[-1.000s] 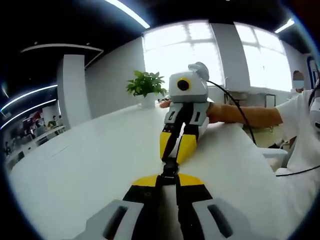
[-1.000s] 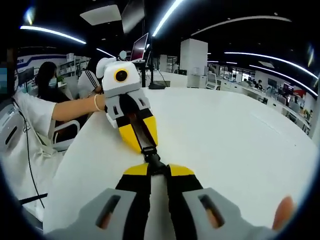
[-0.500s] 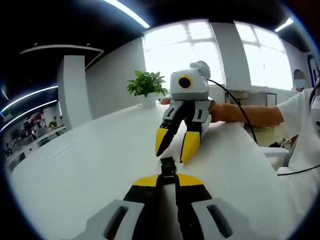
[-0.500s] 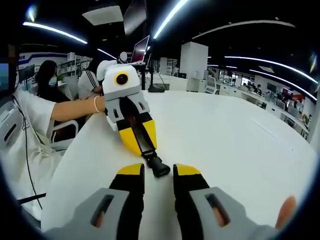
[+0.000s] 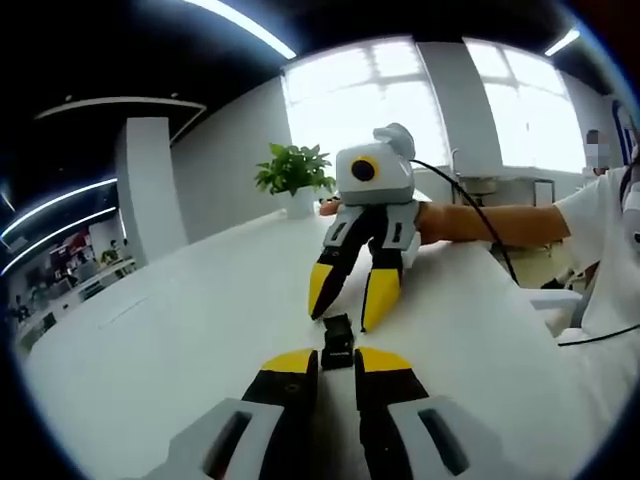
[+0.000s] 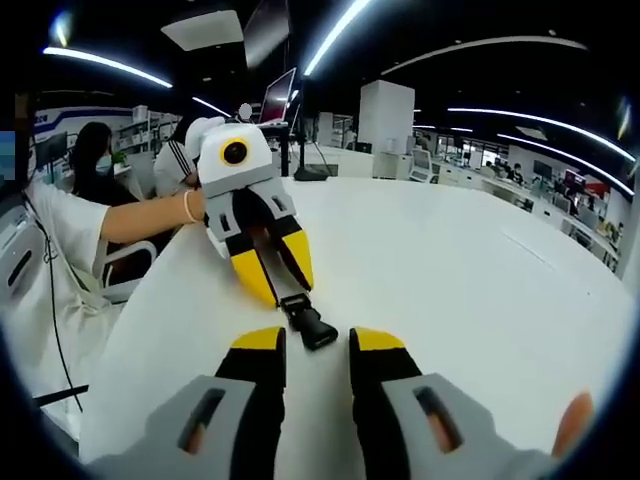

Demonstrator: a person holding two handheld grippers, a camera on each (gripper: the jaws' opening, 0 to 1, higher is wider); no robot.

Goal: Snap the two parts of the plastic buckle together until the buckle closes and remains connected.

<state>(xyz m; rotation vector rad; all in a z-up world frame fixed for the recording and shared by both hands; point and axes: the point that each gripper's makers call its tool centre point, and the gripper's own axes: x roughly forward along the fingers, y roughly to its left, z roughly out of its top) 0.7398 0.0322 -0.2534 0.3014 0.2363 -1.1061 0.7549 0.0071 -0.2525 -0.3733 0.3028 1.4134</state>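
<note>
Both grippers stand with fingers apart, holding nothing: left gripper [image 5: 338, 365], right gripper [image 6: 318, 344]. Buckle [image 6: 307, 323] lies on white desk [image 6: 460, 280] between the two sets of tips, long axis running gripper to gripper, about equally near both. Black, compact, looks joined as one piece

Open-plan office: long white table [image 6: 470, 260], monitor [image 6: 278, 95] and seated people [image 6: 95, 165] at desks, strip ceiling lights [image 6: 335, 35], potted plant [image 5: 292, 170] by large bright windows [image 5: 365, 100], white column [image 6: 387, 113].
</note>
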